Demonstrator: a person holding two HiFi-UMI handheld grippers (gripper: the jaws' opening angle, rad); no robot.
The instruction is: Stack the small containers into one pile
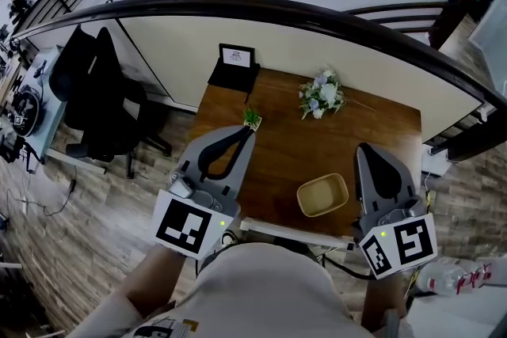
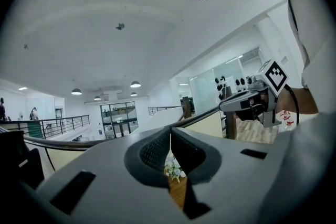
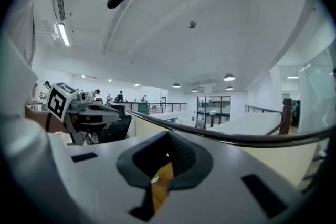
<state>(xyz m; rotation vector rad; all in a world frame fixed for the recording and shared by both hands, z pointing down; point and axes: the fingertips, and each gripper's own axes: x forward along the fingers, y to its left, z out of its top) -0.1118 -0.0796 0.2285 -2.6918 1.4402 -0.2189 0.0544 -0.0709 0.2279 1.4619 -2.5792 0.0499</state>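
Seemingly only one tan container (image 1: 322, 195) is sitting on the table (image 1: 380, 131), near its front edge, though it may be several nested together; the head view is too small to tell. It is lying between the two grippers, just beside the right gripper (image 1: 367, 150) and farther from the left gripper (image 1: 244, 134), with its long axis running across the view. Both grippers are hovering with jaws pressed together, gripping nothing.

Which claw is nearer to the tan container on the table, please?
Right. The right claw hangs just right of the tan container; the left claw is farther off to its left. Both are shut.
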